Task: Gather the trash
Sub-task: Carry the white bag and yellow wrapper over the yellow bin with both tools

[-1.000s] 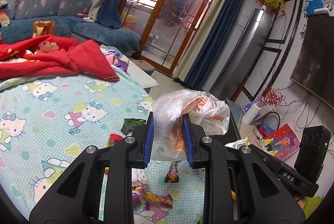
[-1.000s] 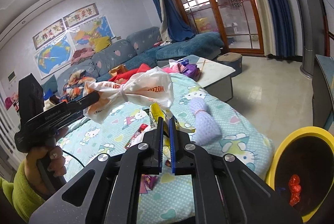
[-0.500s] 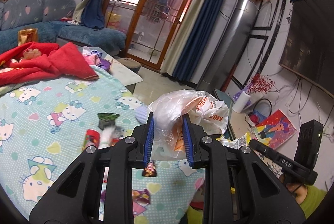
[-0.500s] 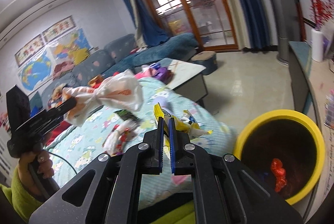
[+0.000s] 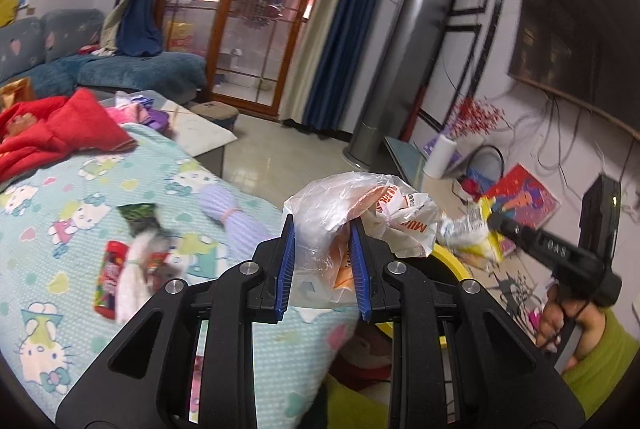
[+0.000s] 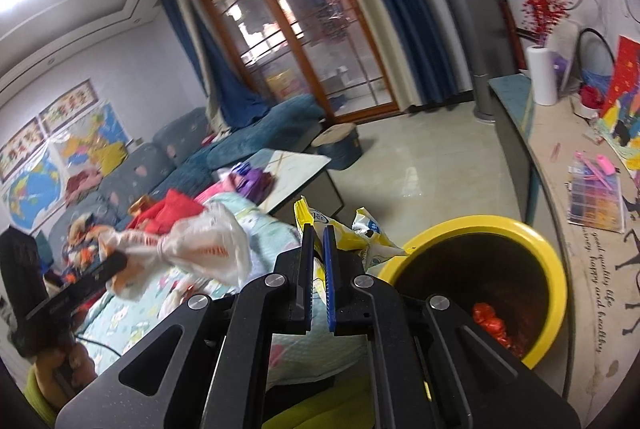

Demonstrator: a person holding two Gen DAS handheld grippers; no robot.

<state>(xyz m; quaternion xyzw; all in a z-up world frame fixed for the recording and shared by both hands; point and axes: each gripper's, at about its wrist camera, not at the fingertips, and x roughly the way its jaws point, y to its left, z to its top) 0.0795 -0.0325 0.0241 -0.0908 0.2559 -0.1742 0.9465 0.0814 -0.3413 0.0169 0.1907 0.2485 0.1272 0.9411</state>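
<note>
My left gripper (image 5: 322,225) is shut on a crumpled clear plastic bag (image 5: 352,205) with orange print, held in the air past the bed's edge; the bag also shows in the right wrist view (image 6: 200,253). My right gripper (image 6: 318,233) is shut on a yellow snack wrapper (image 6: 352,233), held just left of a yellow-rimmed bin (image 6: 556,269) that has red trash (image 6: 490,321) inside. The wrapper also shows in the left wrist view (image 5: 476,229). Wrappers (image 5: 112,269) still lie on the Hello Kitty bedsheet (image 5: 60,189).
A lilac yarn bundle (image 5: 236,225) and a red blanket (image 5: 52,133) lie on the bed. A low table (image 6: 296,173) and a round stool (image 6: 338,145) stand beyond it. A long counter (image 6: 560,165) with a paper roll (image 6: 540,75) runs at right.
Both grippers have swung right, away from the bed, with their loads. The yellow bin is now larger and closer under the right gripper.
</note>
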